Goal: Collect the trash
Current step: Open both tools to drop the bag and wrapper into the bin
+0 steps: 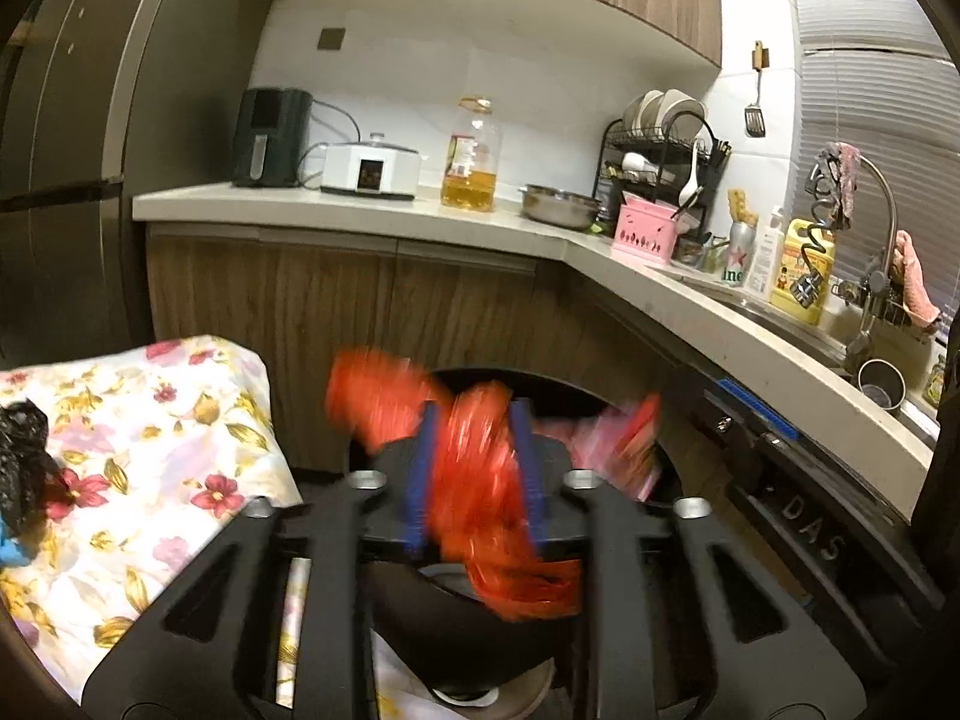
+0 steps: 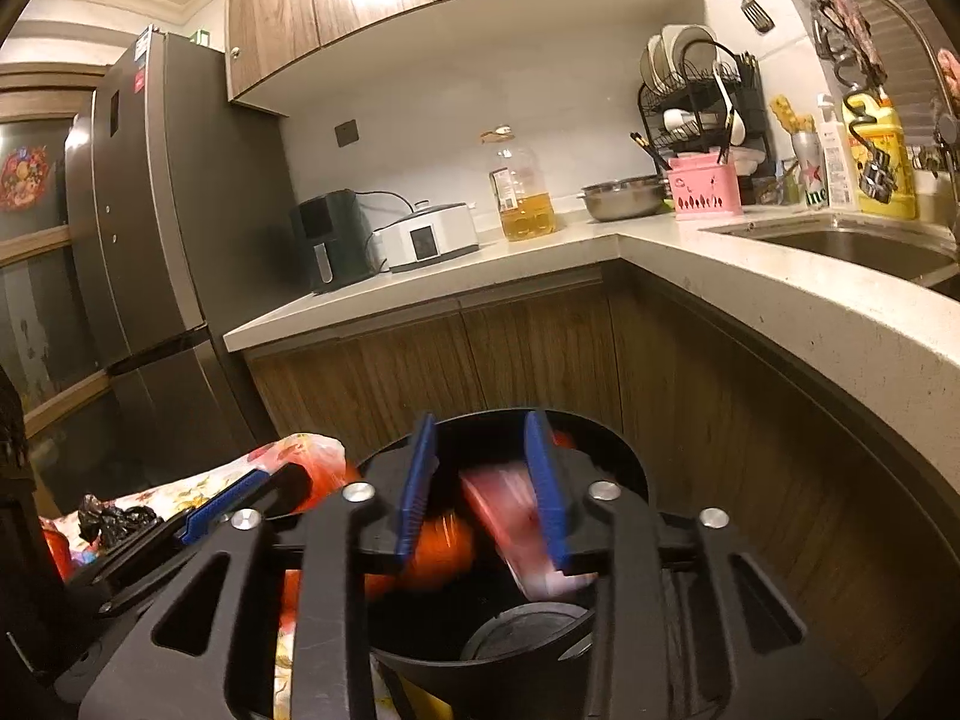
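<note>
Two pieces of trash were over the round black bin (image 2: 624, 450) at this moment: a crinkly red plastic bag (image 1: 480, 480) blurred between the parted blue pads of my left gripper (image 1: 474, 474), and a flat pink wrapper (image 2: 516, 522) blurred between the half-open jaws of my right gripper (image 2: 486, 486), neither clearly pinched. Both looked to me like they were dropping in, while a crumpled black bag (image 1: 21, 456) on the floral cloth (image 1: 150, 420) was left to collect
</note>
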Available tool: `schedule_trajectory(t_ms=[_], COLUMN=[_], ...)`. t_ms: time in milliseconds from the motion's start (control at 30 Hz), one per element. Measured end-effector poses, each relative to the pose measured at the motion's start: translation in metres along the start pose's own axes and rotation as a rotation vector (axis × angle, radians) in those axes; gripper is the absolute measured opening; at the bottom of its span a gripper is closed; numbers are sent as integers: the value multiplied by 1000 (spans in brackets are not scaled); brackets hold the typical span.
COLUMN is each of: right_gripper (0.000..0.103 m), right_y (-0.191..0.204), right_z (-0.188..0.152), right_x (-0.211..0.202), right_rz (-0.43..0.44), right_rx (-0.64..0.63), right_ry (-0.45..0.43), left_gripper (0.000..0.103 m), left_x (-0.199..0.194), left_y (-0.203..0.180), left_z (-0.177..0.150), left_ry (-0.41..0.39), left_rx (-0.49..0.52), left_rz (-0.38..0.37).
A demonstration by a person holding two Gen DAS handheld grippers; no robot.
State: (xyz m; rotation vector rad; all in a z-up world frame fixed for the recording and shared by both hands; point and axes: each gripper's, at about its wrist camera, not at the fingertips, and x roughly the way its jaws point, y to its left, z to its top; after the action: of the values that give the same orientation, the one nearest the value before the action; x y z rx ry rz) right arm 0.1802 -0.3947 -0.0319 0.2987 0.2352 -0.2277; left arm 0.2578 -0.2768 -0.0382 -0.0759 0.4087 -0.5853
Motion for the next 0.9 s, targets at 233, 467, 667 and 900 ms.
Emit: schedule_trajectory(t_ms=[233, 467, 667, 900], right_gripper=[46, 56, 67, 78], right_y=[-5, 4, 14, 26], right_z=[-1, -8, -16, -20], right_x=[-6, -15, -25, -43], right_rz=[-14, -21, -4, 5], right_rx=[14, -5, -18, -18], right_ry=[-2, 5, 25, 14], left_gripper=[64, 73, 76, 79], left_x=[-5, -26, -55, -93], left_y=[17, 26, 30, 40], left_z=[-5, -12, -16, -22], left_ry=[1, -4, -21, -46], left_rx=[-54, -55, -43, -48], left_rz=[49, 125, 178, 243])
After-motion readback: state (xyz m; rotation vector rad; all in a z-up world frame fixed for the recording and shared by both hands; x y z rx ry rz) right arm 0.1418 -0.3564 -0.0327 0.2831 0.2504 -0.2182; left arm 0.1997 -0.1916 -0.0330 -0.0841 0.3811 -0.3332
